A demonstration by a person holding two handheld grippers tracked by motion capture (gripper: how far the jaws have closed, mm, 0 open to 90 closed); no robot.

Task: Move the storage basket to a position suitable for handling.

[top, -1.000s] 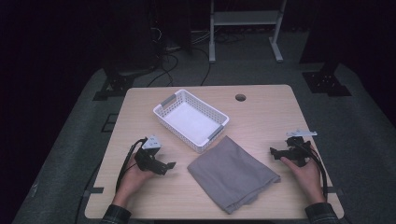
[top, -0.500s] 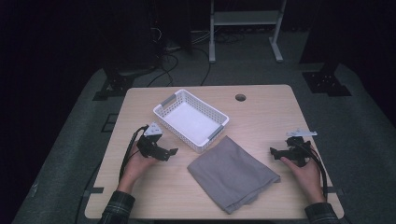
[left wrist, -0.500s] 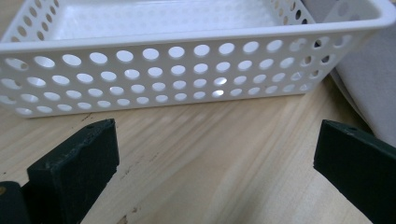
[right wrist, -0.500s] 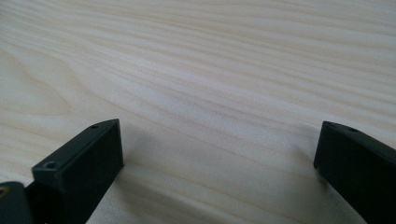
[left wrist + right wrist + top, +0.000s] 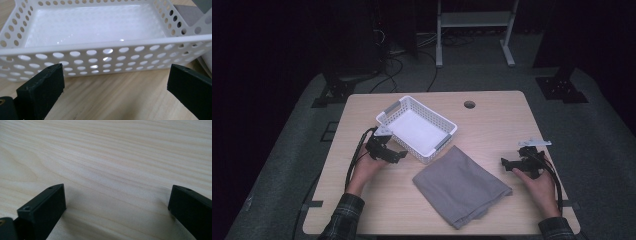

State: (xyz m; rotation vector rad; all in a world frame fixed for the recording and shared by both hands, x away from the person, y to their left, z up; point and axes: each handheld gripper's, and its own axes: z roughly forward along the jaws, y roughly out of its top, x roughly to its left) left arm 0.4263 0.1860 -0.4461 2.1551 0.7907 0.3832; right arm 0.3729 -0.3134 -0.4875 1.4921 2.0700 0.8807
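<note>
A white perforated basket [image 5: 417,129] sits empty at the table's middle left. In front of it lies a folded grey cloth [image 5: 459,186]. My left gripper [image 5: 396,155] is open just in front of the basket's near long wall [image 5: 105,58], its jaws wide apart over bare wood, and a corner of the cloth [image 5: 186,11] shows past the basket's right end. My right gripper [image 5: 507,164] rests open on the table at the right, a short way from the cloth's right edge, with plain wood [image 5: 112,170] between its jaws.
A round cable hole [image 5: 469,104] is in the table [image 5: 492,125] behind the basket. Cables trail from both grippers toward the person's forearms. A metal stand and dark equipment stand on the floor beyond the table.
My left gripper has moved forward and up toward the basket's near wall. The right gripper has stayed where it was.
</note>
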